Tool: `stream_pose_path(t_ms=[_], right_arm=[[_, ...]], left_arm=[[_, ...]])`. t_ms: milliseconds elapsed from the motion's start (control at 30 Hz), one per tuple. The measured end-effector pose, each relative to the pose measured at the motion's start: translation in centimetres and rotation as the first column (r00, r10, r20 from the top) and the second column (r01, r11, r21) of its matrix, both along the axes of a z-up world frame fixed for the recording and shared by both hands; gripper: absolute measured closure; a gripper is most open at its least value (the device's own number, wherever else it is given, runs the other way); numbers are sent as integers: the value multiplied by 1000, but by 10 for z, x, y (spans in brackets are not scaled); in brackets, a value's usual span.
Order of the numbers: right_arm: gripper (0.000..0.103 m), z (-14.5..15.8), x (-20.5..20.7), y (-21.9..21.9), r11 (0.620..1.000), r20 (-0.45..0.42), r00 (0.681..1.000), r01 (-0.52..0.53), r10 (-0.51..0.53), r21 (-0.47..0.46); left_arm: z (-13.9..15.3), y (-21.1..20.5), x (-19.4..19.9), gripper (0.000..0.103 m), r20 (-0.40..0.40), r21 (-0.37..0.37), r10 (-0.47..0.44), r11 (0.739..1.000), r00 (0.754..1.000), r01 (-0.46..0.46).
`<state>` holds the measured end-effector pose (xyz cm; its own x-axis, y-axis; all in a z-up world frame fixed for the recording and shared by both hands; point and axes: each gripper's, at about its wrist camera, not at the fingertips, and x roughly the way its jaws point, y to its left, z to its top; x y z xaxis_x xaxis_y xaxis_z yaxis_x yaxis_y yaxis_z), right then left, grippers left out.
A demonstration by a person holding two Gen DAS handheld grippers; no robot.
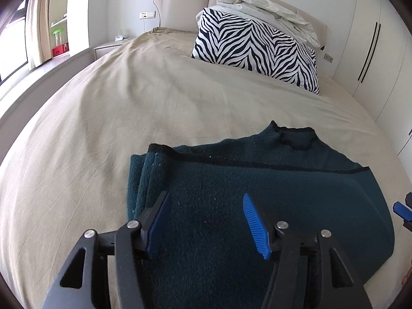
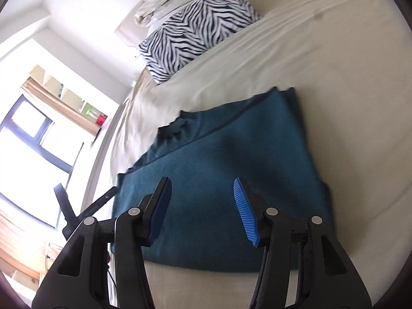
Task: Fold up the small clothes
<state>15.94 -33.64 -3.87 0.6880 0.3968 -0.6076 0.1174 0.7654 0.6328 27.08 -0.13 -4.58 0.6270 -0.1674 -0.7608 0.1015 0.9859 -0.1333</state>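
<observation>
Handling: teal sweater (image 1: 257,193) looks soft, limp, light.
Hold: its near folded edge.
Fingers: left gripper (image 1: 206,221) and right gripper (image 2: 203,211) spread wide, empty.

- A big bed with a tan sheet (image 1: 116,108).
- A zebra-striped pillow (image 1: 257,49) at the headboard (image 1: 185,2).
- A crumpled white blanket (image 1: 267,10) on top of it.
- White closet doors (image 1: 373,41) beside the bed.

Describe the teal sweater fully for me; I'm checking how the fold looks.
The teal sweater is a thick, fuzzy knit with dark trim along its collar and one edge. It lies flat on the beige bed sheet, folded over itself with the collar at the far end. Both grippers, left and right, stand open above it, pads gripping nothing.
</observation>
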Motion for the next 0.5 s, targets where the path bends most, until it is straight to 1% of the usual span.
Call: stream_pose_path(t_ms=[33, 67, 100, 133, 200, 233, 300, 333, 367, 400, 433, 467, 500], right_arm=[[53, -2, 18, 15, 999, 11, 999, -43, 43, 21], [53, -5, 35, 34, 996, 12, 997, -77, 77, 38], [53, -9, 51, 51, 993, 6, 995, -102, 101, 55], [53, -14, 67, 67, 988, 2, 992, -129, 129, 79], [53, -30, 96, 95, 973, -5, 984, -178, 180, 147], [53, -40, 109, 105, 969, -20, 982, -180, 186, 172], [53, -61, 127, 122, 964, -52, 981, -173, 187, 202], [58, -70, 134, 124, 968, -67, 982, -160, 175, 194], [71, -77, 138, 121, 972, -69, 985, -140, 155, 186], [76, -82, 138, 114, 971, -62, 989, -121, 136, 207], [79, -87, 137, 103, 961, -54, 991, -102, 120, 258], [80, -90, 133, 90, 949, -42, 994, -81, 98, 305], [80, -90, 128, 74, 947, -30, 998, -49, 61, 316]], left_arm=[[-13, 2, 8, 39, -43, -12, 2, 1000, 999, -2], [-27, 5, 13, 36, -69, -31, 2, 999, 998, -5], [-33, 8, 11, 35, -33, -47, 0, 999, 999, -2], [-36, 7, 6, 34, 4, -40, -6, 999, 1000, 6], [-38, -2, 2, 34, 29, 22, -8, 1000, 1000, 7], [-40, -6, 2, 33, 31, 47, -9, 999, 999, 8], [-42, -5, 4, 33, 30, 42, -11, 999, 999, 10], [-42, -3, 4, 33, 29, 29, -13, 1000, 999, 12], [-42, -2, 4, 33, 31, 20, -16, 1000, 999, 16], [-42, -2, 3, 33, 34, 20, -19, 1000, 999, 18], [-42, -2, 3, 32, 35, 23, -20, 1000, 999, 19], [-42, -3, 3, 32, 36, 24, -20, 1000, 999, 20], [-42, -2, 3, 32, 37, 22, -20, 1000, 999, 19]])
